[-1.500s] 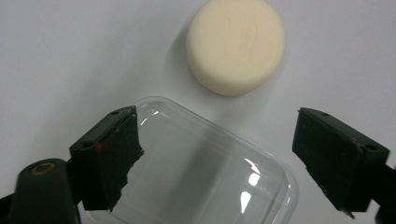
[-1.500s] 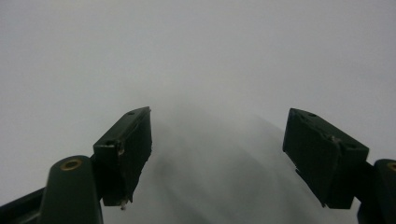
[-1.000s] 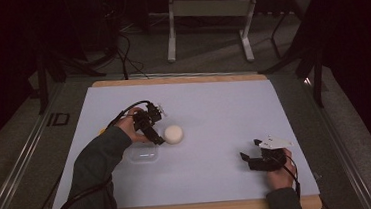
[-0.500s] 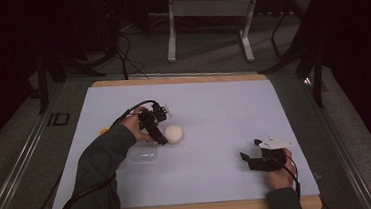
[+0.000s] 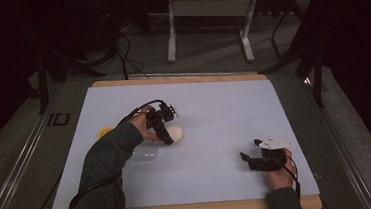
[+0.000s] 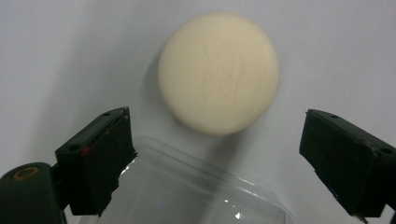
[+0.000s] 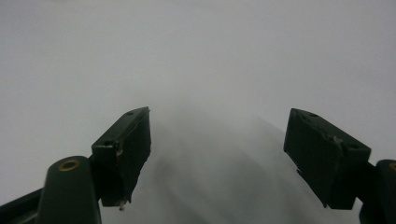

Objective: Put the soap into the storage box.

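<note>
Soap (image 6: 218, 72) lies just beyond the left claw (image 6: 217, 154), whose jaws gape wide, holding nothing.

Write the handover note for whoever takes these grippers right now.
Left gripper: open, jaws apart, hovering just short of the round cream soap, not touching it.
Right gripper: open, holding nothing, low over the white mat near its front right.
Clear plastic container: on the mat right beside the soap, under the left gripper.
Done: nothing gripped yet.
Left: probably close on the soap and move it, likely to the container.
</note>
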Motion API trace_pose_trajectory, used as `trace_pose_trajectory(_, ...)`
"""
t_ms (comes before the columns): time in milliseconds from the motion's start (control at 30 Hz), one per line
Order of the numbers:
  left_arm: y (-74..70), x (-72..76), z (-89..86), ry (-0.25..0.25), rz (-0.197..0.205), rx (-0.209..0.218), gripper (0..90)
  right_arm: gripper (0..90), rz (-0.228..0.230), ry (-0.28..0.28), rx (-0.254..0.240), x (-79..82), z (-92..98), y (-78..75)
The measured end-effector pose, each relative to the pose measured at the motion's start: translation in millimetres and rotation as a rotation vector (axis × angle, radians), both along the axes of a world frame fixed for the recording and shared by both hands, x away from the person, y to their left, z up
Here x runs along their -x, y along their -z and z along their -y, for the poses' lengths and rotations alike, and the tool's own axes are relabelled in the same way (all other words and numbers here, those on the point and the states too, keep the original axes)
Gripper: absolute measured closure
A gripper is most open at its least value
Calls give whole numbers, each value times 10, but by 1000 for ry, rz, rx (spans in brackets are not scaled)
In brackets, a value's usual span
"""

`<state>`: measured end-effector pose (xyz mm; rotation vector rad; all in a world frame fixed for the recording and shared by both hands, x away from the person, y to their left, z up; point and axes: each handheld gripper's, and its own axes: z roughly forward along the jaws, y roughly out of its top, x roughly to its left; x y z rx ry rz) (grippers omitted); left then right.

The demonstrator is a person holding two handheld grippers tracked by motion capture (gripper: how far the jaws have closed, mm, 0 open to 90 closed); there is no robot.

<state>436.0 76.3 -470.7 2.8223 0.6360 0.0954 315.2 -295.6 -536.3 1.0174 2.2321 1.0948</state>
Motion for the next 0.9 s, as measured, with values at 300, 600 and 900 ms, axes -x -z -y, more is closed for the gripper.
trace_pose_trajectory(300, 42, -52, 133, 7, -3, -3, 84, 227, 0, -2, 2, 1, -2, 0)
trace_pose_trajectory(600, 112, -86, 238, 17, -3, -40, 67, 227, -1, -3, 2, 0, -1, 0)
trace_pose_trajectory(900, 200, -150, 291, 24, -34, -54, 83, 227, 0, -5, 2, 1, -2, 0)
